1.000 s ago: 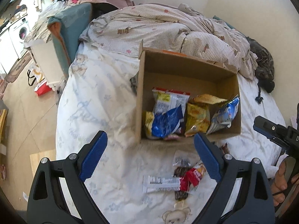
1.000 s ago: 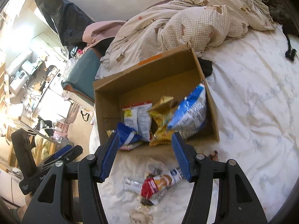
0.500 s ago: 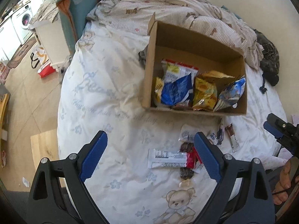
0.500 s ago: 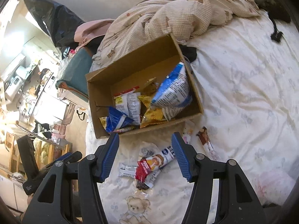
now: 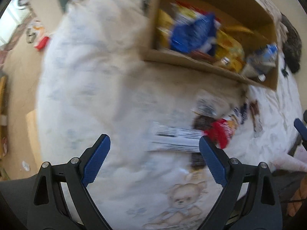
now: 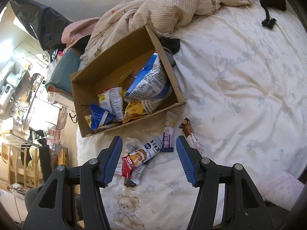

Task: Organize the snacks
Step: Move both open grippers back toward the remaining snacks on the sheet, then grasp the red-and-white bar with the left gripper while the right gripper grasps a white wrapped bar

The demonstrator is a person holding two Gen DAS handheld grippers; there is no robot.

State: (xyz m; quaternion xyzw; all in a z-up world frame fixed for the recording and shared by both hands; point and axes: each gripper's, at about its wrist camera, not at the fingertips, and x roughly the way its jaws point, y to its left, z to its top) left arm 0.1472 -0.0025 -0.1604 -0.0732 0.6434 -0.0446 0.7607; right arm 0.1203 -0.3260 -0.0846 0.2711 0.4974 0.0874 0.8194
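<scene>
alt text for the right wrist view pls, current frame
Open right gripper hovers over loose snack packets lying on a white bedsheet. Just beyond, an open cardboard box holds several snack bags; a rumpled checked duvet lies behind it.

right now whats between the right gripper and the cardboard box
In the right wrist view, loose snack packets lie on the bedsheet between the open right gripper and the cardboard box, unheld.

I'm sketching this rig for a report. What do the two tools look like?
Both match: the left tool and right tool have matte black, triangular cut-out finger arms with silver screw heads, ending in flat blue pads with a fine ribbed texture. No cables or markings are visible in these views.
</scene>
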